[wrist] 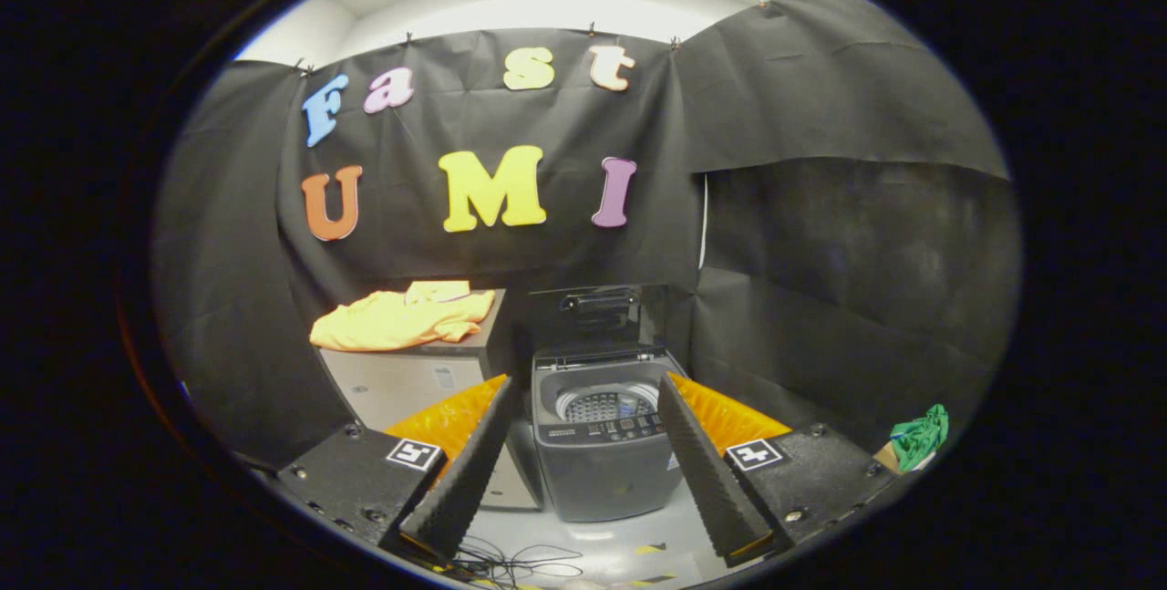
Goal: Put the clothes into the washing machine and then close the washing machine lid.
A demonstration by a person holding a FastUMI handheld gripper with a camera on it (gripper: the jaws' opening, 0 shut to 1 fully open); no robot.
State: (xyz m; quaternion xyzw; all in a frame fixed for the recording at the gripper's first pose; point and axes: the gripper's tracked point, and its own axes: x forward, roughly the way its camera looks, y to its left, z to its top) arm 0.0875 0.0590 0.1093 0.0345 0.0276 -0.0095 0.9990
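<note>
Gripper view: gripper (583,471) is hovering at lower centre with its two ribbed fingers (465,471) spread wide and clasping nothing. Washing machine (602,444) is standing on the floor beyond and between the fingers, its lid (602,316) raised upright against the black wall and the drum (606,403) lying exposed. Yellow clothes (401,321) are lying heaped on a grey cabinet (410,380) at centre left, just beside the machine. Green cloth (921,435) is sitting at lower right, well apart. Cables (520,563) are trailing across the floor at the bottom.
</note>
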